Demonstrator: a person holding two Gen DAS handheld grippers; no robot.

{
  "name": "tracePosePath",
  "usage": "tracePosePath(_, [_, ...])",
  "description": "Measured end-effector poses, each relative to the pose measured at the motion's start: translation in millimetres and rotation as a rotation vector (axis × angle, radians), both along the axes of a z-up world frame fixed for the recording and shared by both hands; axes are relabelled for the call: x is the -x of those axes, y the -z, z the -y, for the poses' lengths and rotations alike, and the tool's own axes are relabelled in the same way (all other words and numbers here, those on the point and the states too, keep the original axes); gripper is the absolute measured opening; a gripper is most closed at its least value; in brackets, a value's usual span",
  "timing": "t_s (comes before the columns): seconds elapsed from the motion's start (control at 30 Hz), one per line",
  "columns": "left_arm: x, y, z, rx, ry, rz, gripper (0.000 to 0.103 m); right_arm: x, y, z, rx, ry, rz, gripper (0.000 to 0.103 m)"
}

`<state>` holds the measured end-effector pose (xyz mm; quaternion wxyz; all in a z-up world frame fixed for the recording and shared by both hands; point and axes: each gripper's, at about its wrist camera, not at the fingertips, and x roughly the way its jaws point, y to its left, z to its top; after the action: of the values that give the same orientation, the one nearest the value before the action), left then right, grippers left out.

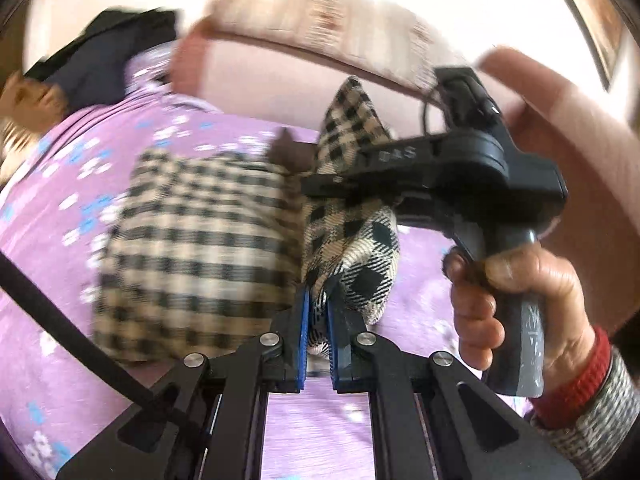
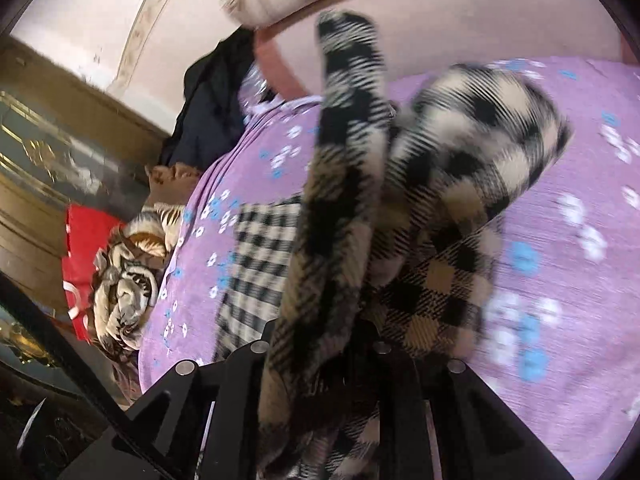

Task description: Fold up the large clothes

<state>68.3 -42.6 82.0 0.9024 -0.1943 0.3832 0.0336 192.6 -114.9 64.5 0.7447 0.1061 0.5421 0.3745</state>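
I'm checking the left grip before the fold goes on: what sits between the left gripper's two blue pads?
A bunched fold of the checked garment sits pinched between the left gripper pads, seen in the left wrist view.

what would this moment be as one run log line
step: lifting fold | left gripper: shut on checked garment | right gripper: shut on same garment | surface: purple bedspread | blur: heavy

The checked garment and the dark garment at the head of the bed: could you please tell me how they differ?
The checked garment is beige-and-black plaid; the dark garment is plain, near black. The checked garment is partly lifted, pinched by the left gripper and draped over the right gripper; the dark garment lies untouched. Both rest on the purple floral bedspread.
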Motion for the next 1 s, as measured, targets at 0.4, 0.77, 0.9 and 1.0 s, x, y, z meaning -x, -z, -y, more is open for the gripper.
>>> tracePosePath(0.4, [35,34,-102,0.041,-0.199,-0.042,0.003,3,39,-124,0.184,-0.096,0.003,0.018])
tracePosePath(0.77, [53,31,-163,0.072,-0.378,-0.041,0.003,6,37,-155,0.236,-0.101,0.021,0.017])
tracePosePath(0.9, [54,39,-181,0.110,-0.430,-0.064,0.003,12,33,-162,0.257,-0.114,0.030,0.017])
tracePosePath(1.0, [50,49,-189,0.124,-0.455,-0.094,0.003,19,28,-170,0.268,-0.136,0.056,0.017])
